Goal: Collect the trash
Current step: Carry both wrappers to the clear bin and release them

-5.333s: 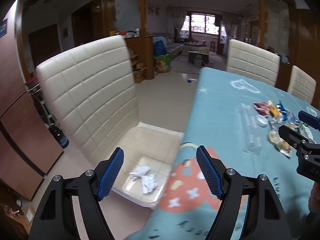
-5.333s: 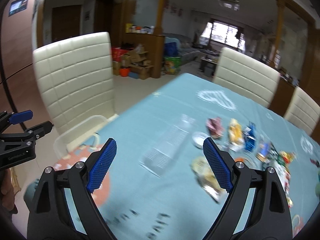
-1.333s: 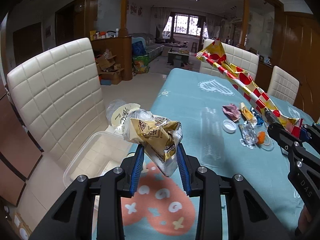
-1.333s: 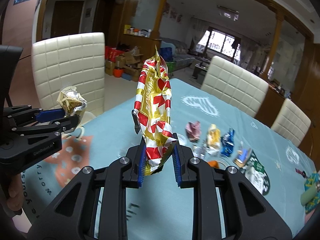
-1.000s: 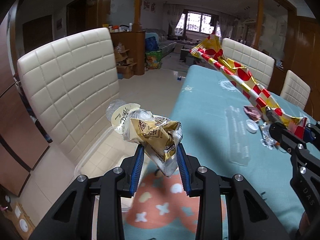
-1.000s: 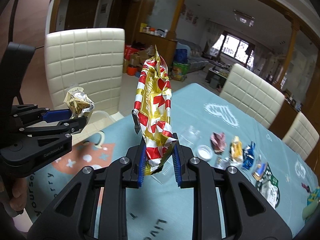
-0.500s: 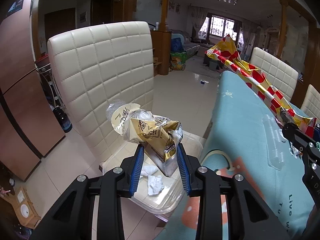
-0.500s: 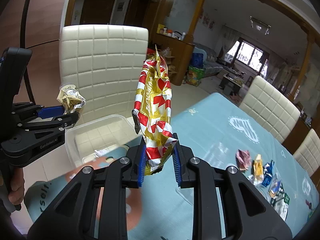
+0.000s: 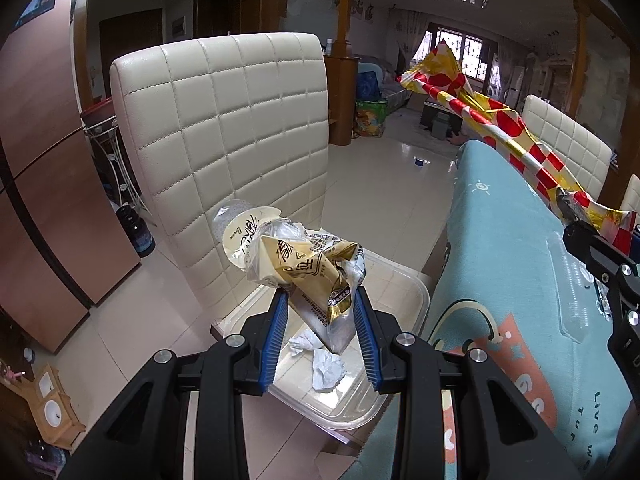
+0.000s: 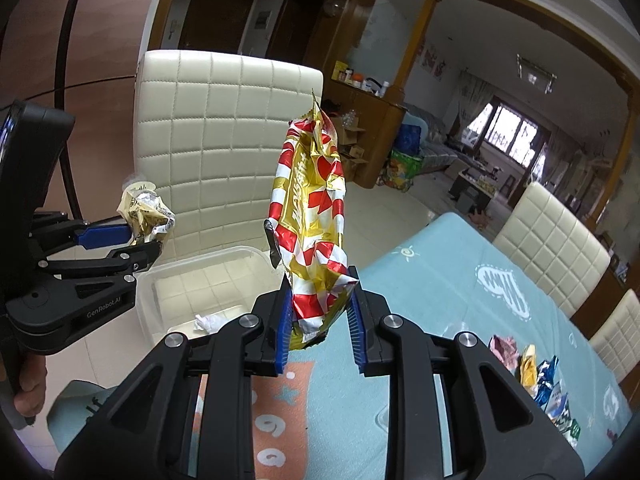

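Left gripper clamped on crumpled gold wrapper, clear bin with tissues just beneath. Right gripper pinching red-gold wrapper; chair back beyond, nothing between.

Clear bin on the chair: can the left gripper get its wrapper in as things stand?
Probably yes: the left gripper holds the gold wrapper right above the open bin, nothing between.
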{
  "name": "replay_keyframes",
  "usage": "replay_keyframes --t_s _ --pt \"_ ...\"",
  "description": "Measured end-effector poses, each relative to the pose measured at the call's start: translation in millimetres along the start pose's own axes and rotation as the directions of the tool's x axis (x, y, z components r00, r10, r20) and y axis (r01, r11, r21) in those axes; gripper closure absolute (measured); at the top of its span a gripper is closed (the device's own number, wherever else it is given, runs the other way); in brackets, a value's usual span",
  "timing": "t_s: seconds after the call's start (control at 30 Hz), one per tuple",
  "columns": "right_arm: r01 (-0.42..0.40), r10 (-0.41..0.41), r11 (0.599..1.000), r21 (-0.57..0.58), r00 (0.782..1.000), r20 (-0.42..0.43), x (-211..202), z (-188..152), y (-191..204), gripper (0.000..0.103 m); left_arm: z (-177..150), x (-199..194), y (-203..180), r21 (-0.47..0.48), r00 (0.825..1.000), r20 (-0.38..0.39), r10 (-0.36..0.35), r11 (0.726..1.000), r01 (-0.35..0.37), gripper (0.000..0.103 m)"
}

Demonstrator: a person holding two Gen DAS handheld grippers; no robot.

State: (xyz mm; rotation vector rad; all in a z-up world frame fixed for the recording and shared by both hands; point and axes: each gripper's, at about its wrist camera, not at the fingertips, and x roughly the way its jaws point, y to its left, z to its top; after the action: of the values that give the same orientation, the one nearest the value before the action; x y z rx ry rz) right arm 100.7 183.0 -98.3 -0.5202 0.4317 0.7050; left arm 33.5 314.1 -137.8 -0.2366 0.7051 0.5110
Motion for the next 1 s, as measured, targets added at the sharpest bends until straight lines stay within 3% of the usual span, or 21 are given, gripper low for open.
replay_keyframes --t_s 0.27,0.33,0.37,0.4,0.43,0.6,1.0 --pt "-0.004 0.004 1.000 -0.020 1.000 0.009 3.7 -0.1 0.7 0.076 0.6 5.3 -0.2 0.001 1.000 -0.007 -0.002 1.000 0.002 0.070" --pt "0.000 0.000 1.000 -0.026 1.000 0.011 5.3 -0.2 0.7 0.071 1.1 7.2 -0.2 0.000 1.000 -0.011 0.000 1.000 0.000 0.070" --pt "-0.003 0.003 1.000 -0.026 1.000 0.009 5.8 -0.2 0.8 0.055 1.4 7.8 -0.1 0.000 1.000 -0.013 0.000 1.000 0.000 0.070" --pt "-0.001 0.001 1.000 -0.022 1.000 0.009 6.0 -0.2 0.2 0.031 1.5 8.2 -0.1 0.001 1.000 -0.014 0.002 1.000 -0.002 0.070" --pt "0.006 -0.006 1.000 -0.016 1.000 0.023 3.5 -0.5 1.6 0.025 1.7 8.5 0.0 0.002 1.000 -0.014 0.003 1.000 -0.003 0.070" --pt "0.046 -0.043 0.998 -0.032 0.995 0.088 -8.9 -1.7 2.7 0.025 3.1 8.6 -2.0 0.008 1.000 -0.013 0.006 1.000 -0.006 0.070" --pt "0.051 -0.052 0.998 0.026 0.998 0.048 -12.5 -10.1 -12.4 0.022 4.9 3.0 -14.2 0.032 1.000 -0.006 -0.008 0.999 0.009 0.069"
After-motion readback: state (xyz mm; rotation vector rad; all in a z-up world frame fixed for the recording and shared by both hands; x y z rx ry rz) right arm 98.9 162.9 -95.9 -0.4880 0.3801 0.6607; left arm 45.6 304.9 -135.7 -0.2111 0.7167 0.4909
